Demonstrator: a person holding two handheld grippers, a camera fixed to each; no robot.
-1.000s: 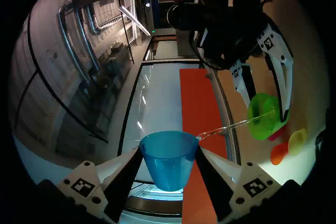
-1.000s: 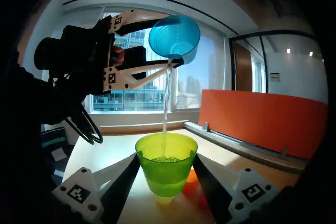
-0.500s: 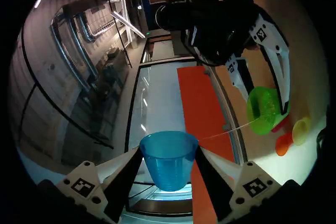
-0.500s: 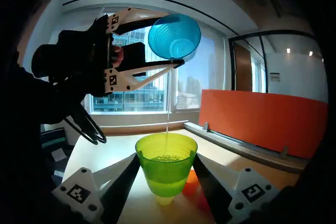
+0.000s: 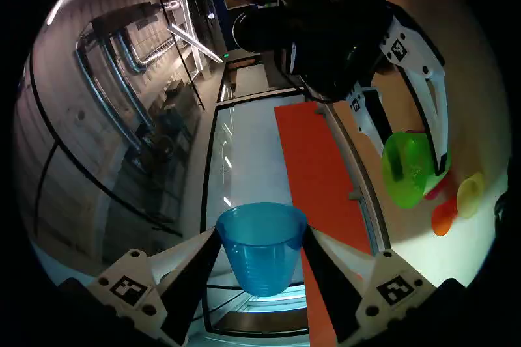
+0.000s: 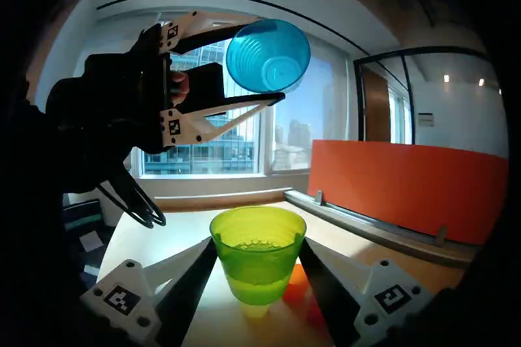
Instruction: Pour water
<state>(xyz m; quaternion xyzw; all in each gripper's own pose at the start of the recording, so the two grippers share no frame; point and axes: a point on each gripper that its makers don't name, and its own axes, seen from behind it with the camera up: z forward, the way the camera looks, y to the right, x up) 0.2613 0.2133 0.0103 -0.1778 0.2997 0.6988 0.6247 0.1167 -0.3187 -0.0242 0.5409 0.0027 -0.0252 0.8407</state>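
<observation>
My left gripper [image 5: 262,249] is shut on a blue plastic cup [image 5: 262,249], which it holds tipped on its side. In the right gripper view that blue cup [image 6: 267,55] hangs high above with its mouth turned toward the camera, and no stream leaves it. My right gripper [image 6: 258,262] is shut on a green cup [image 6: 258,262] that stands upright and holds water with bubbles on top. From the left gripper view the green cup [image 5: 405,169] sits between the other gripper's white fingers [image 5: 430,96] at the right.
Yellow [image 5: 470,194] and orange [image 5: 444,215] cups stand on the pale table [image 6: 163,233] right behind the green cup, with a red one beside them. An orange partition [image 6: 410,184] runs along the table's far side. Windows [image 6: 202,152] lie beyond.
The water stream from the blue cup thinned and then stopped. The blue cup tipped further, its mouth now facing the right camera. The green cup stayed still.
</observation>
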